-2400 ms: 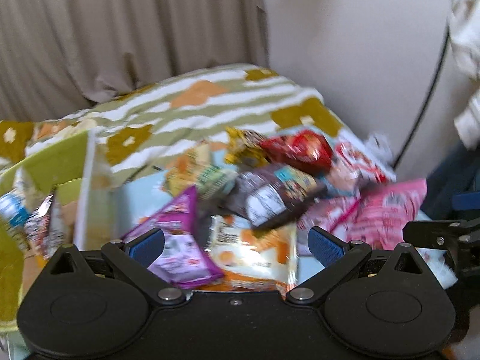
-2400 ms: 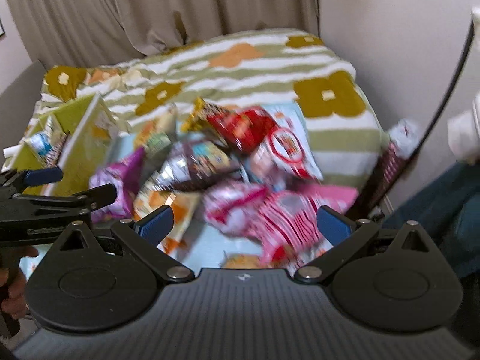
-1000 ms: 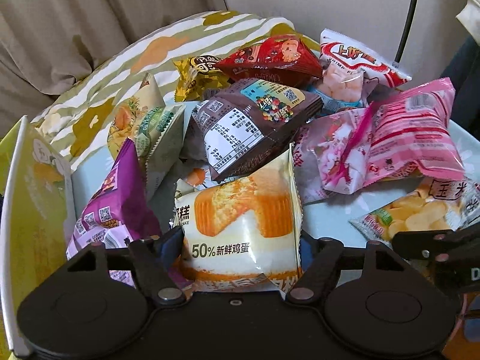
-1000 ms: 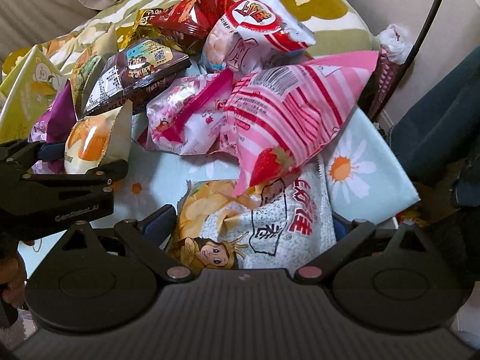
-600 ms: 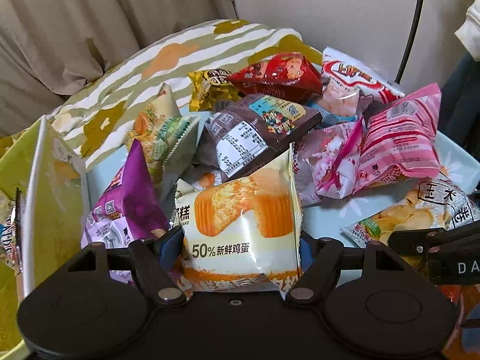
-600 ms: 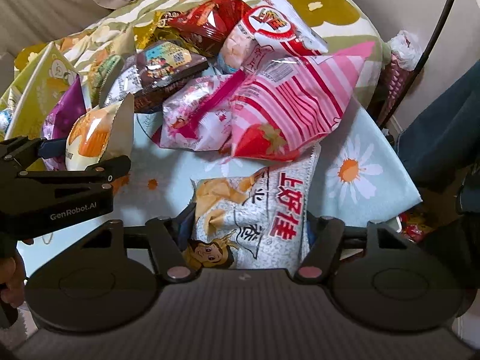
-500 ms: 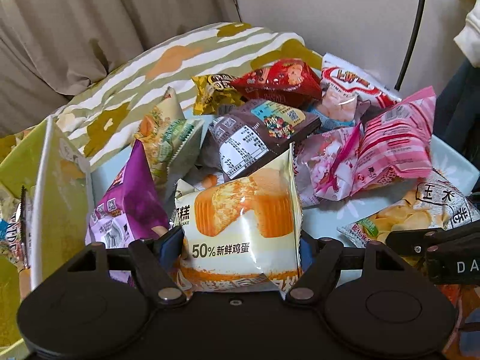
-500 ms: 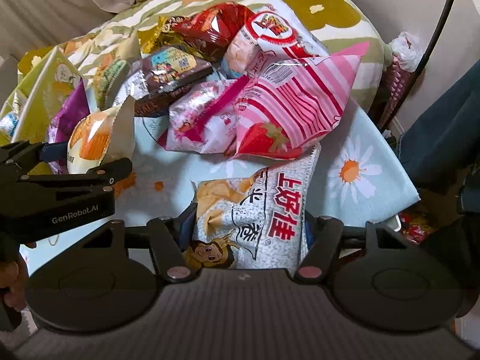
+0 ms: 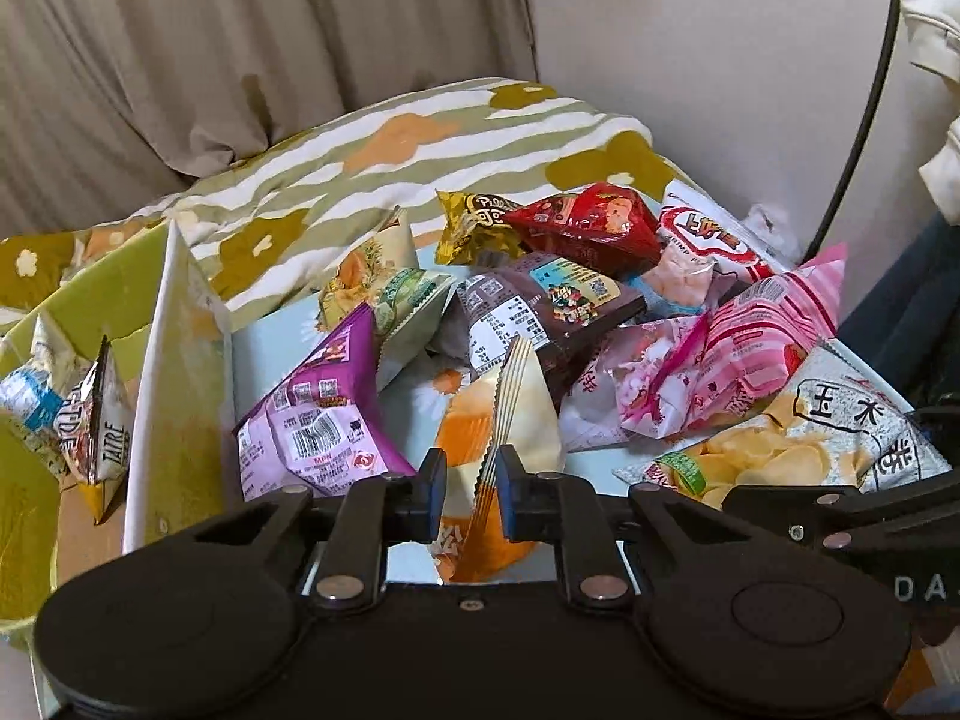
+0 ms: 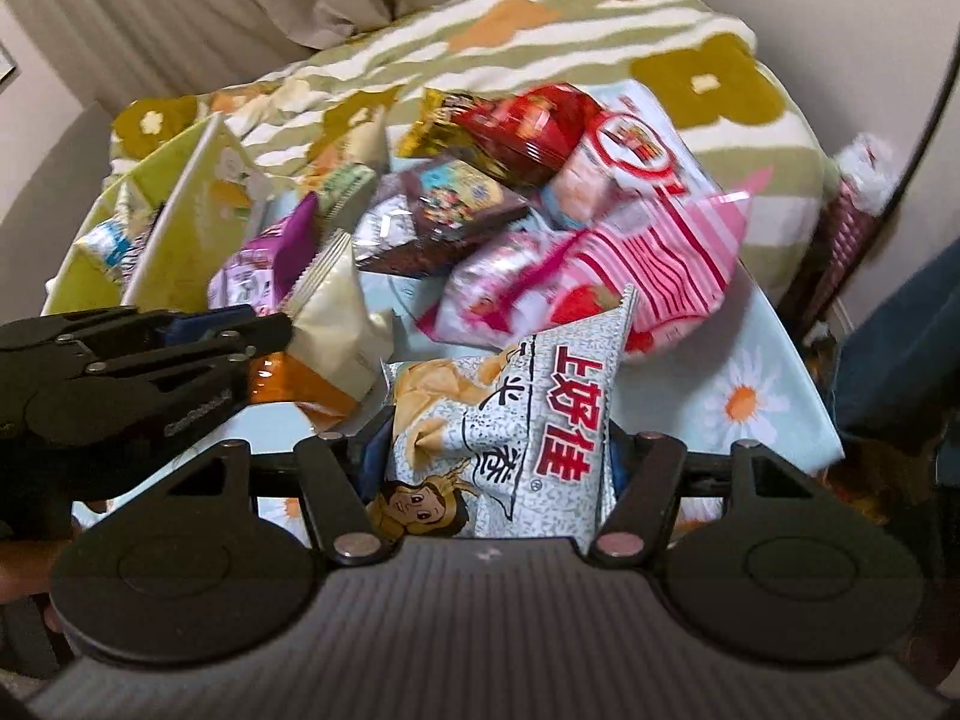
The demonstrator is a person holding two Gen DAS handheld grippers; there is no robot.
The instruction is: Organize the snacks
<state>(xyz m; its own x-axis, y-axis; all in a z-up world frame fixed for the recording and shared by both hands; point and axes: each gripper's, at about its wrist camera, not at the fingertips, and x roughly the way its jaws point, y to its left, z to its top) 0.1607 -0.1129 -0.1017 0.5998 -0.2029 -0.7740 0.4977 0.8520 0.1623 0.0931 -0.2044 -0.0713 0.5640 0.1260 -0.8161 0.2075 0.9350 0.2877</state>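
The green box held two packets; left tongs had just pinched the cake packet, right tongs gripped the chips bag.

Support surface: a pale blue cloth printed with daisies, spread over a flat top. Directly on it lies a heap of snack packets, including a purple packet, a brown packet and a pink striped bag. A green box stands at its left edge. A striped floral blanket lies beyond.
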